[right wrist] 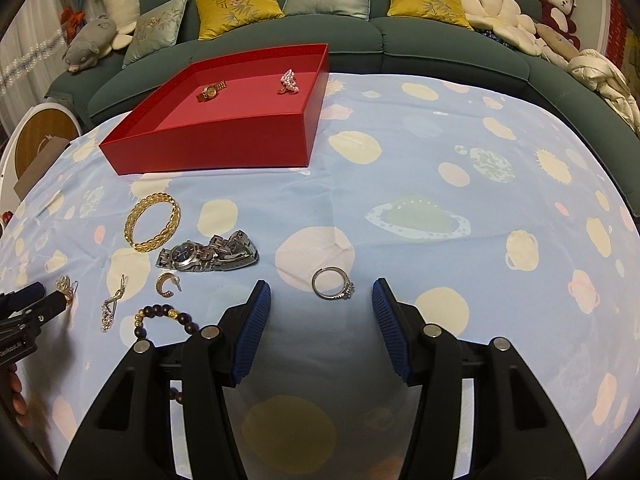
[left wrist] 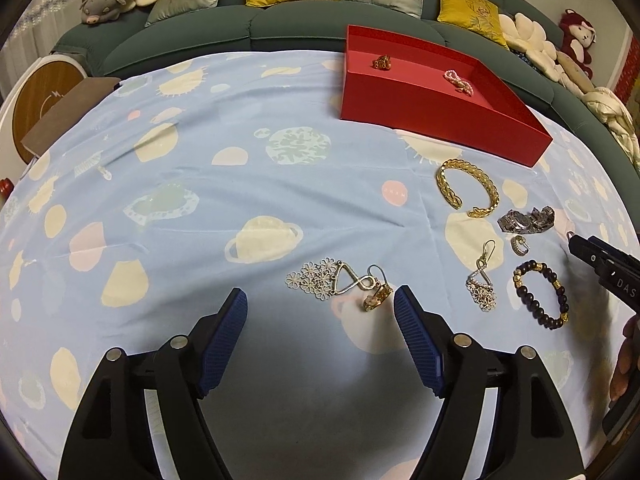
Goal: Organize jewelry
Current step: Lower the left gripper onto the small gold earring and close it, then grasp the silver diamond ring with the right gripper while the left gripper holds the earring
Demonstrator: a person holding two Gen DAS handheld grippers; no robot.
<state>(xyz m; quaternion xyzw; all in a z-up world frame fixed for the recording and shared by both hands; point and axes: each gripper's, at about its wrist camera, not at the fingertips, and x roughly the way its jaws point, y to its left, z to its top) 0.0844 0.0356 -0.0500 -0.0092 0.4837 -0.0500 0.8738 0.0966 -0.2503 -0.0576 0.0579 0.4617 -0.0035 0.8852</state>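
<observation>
The right tool (right wrist: 321, 304) hangs with its jaws spread wide around the silver ring (right wrist: 333, 285) on the table (right wrist: 400, 160), seemingly lined up to pinch it next. The left tool (left wrist: 320, 304) is likewise spread and empty, its flower earring (left wrist: 340, 284) just ahead at twelve o'clock. The red tray (right wrist: 208, 148) at eleven o'clock in the right view already holds a gold watch (right wrist: 211, 90) and what may be a pearl piece (right wrist: 289, 81), so loose pieces probably belong there.
</observation>
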